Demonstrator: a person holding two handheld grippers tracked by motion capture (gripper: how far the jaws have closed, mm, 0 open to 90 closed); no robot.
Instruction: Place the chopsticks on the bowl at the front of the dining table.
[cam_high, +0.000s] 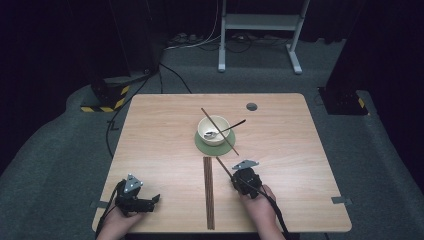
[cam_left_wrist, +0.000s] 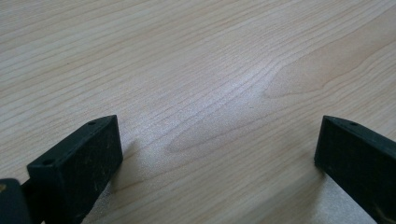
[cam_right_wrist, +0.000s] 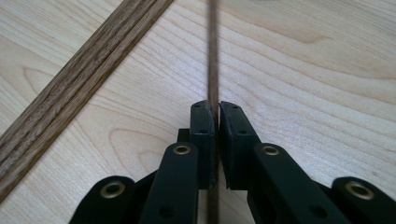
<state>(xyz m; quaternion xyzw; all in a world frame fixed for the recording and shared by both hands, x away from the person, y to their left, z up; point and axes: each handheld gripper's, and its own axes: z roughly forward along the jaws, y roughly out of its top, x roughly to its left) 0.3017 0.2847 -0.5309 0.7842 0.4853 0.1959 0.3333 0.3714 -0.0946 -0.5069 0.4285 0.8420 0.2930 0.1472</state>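
Observation:
A thin dark chopstick (cam_right_wrist: 213, 56) lies on the wooden table (cam_high: 165, 130), and my right gripper (cam_right_wrist: 214, 109) is shut on it, the pads pressing both its sides. In the high view this chopstick (cam_high: 222, 166) slants up and left from the right gripper (cam_high: 235, 180). A second chopstick (cam_high: 220, 131) rests across a cream bowl (cam_high: 205, 131) that stands on a green coaster (cam_high: 202, 146). A dark-handled spoon (cam_high: 231, 127) lies in the bowl. My left gripper (cam_high: 155, 199) sits low at the near left corner; its jaws stand wide open (cam_left_wrist: 219, 154) over bare wood.
A pair of long brown wooden strips (cam_high: 208, 192) lies side by side between the grippers, running toward the near edge; they pass left of the held chopstick (cam_right_wrist: 84, 88). A round grommet hole (cam_high: 251, 106) is at the far right of the table. Dark carpet surrounds it.

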